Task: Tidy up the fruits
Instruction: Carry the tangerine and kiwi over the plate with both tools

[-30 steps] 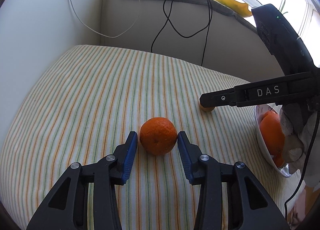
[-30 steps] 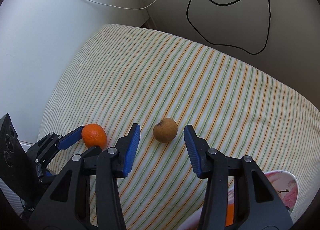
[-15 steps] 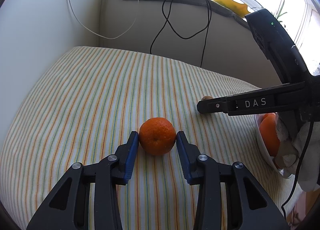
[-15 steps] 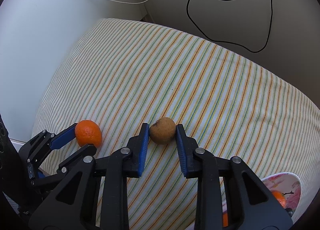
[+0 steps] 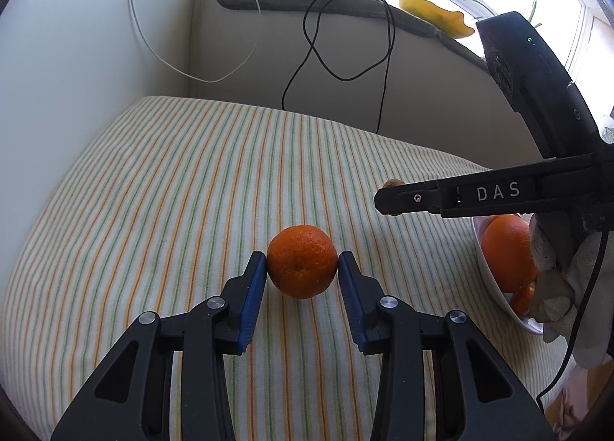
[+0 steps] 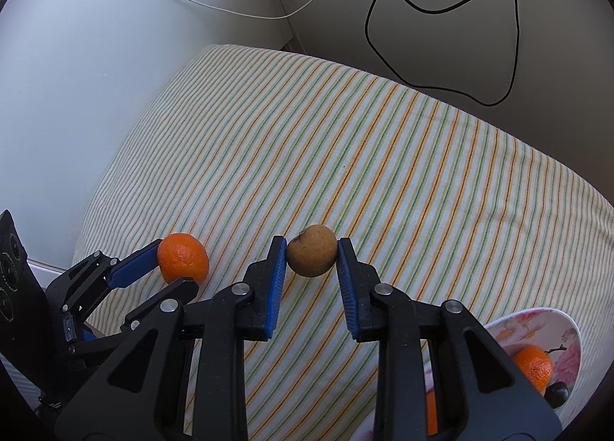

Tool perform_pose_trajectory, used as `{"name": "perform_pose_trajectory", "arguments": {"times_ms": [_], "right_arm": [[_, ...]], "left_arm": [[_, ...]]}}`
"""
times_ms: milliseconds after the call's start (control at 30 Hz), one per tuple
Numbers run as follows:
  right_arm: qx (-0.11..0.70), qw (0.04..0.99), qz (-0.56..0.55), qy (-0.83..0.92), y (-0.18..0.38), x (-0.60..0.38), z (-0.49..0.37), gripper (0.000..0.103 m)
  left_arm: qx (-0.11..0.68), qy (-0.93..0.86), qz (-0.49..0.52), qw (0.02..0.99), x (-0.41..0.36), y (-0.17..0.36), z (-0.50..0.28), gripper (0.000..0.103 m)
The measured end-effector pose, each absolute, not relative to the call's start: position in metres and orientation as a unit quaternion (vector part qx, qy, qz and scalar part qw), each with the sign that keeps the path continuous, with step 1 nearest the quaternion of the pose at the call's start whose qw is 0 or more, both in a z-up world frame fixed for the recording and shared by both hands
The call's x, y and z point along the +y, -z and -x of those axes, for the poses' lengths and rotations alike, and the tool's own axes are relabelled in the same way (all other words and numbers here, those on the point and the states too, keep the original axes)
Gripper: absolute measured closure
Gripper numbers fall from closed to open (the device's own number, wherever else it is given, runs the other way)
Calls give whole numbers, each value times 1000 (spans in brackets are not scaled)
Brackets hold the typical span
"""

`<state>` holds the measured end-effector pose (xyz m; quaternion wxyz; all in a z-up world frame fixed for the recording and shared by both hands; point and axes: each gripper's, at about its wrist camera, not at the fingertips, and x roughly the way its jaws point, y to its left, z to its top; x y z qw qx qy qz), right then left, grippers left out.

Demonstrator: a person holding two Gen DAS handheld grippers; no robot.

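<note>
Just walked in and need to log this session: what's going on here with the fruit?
A person holding two handheld grippers is gathering fruit off a striped cloth-covered surface. The left gripper is closed on a round orange mandarin, and the right gripper is closed on a small brownish-yellow round fruit. Both fruits look to be at or just above the cloth. A white floral bowl at the right already holds oranges.

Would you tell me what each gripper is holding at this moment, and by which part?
The left gripper clamps the orange across its sides, at its widest part. The right gripper pinches the small brown fruit across its sides likewise.
</note>
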<state>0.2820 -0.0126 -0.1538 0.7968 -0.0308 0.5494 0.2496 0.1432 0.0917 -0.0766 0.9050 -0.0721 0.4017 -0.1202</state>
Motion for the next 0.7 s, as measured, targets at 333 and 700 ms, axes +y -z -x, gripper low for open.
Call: {"name": "perform_pose_trajectory", "arguments": {"times_ms": [333,700], "right_arm": [[529,804,14,-271,129,-32,-257,75],[501,819,-8,-281,100,-71,-230,75]], "left_arm": [[383,137,63,911,72,57,-121,66],[370,169,55,912,43,43,-106,66]]}}
